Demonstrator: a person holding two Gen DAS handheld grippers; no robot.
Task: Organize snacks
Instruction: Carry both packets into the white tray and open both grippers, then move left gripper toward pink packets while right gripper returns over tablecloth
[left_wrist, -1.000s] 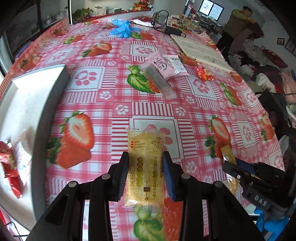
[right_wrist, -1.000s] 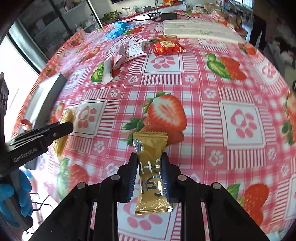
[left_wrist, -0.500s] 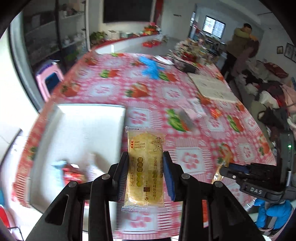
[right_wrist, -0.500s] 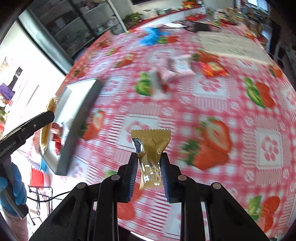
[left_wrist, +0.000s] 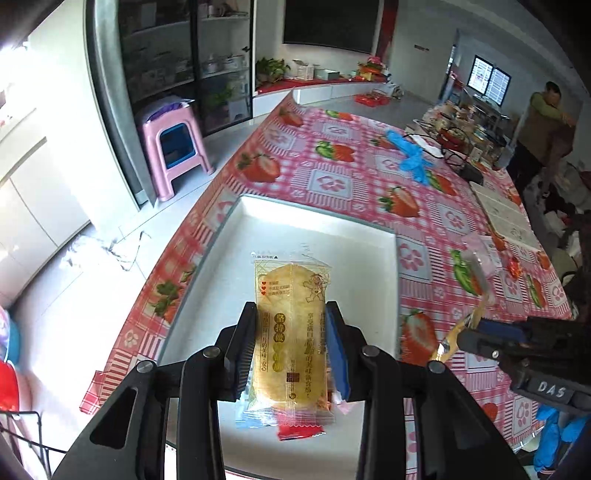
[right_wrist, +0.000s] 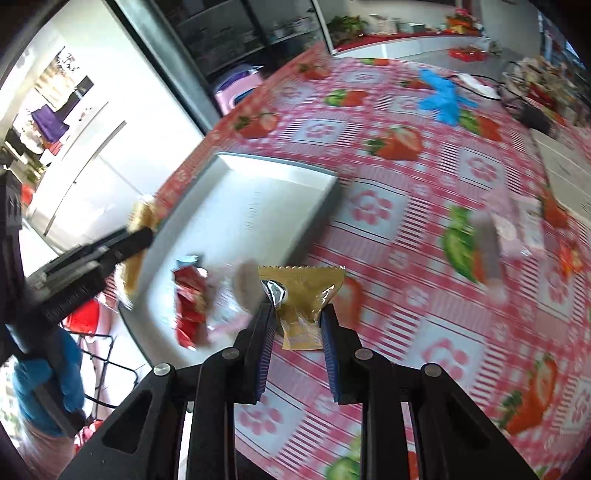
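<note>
My left gripper (left_wrist: 290, 314) is shut on a yellow rice cracker packet (left_wrist: 290, 325) and holds it above the white tray (left_wrist: 314, 236) at the table's left edge. My right gripper (right_wrist: 297, 317) is shut on a gold snack packet (right_wrist: 301, 295) and holds it above the tablecloth just right of the tray (right_wrist: 258, 199). Red and pale packets (right_wrist: 190, 302) lie in the tray's near end. The right gripper shows at the right of the left wrist view (left_wrist: 476, 332).
The table has a pink strawberry tablecloth (left_wrist: 436, 221). Pink and clear snack packets (right_wrist: 513, 225) lie to the right. Blue gloves (left_wrist: 410, 155) and cables lie further back. A pink stool (left_wrist: 173, 147) stands on the floor left of the table. A person (left_wrist: 539, 125) stands far right.
Both grippers have lifted with their packets and swung left. The left one has gone from over the tablecloth to over the tray. The right one has come near the tray's right edge.
</note>
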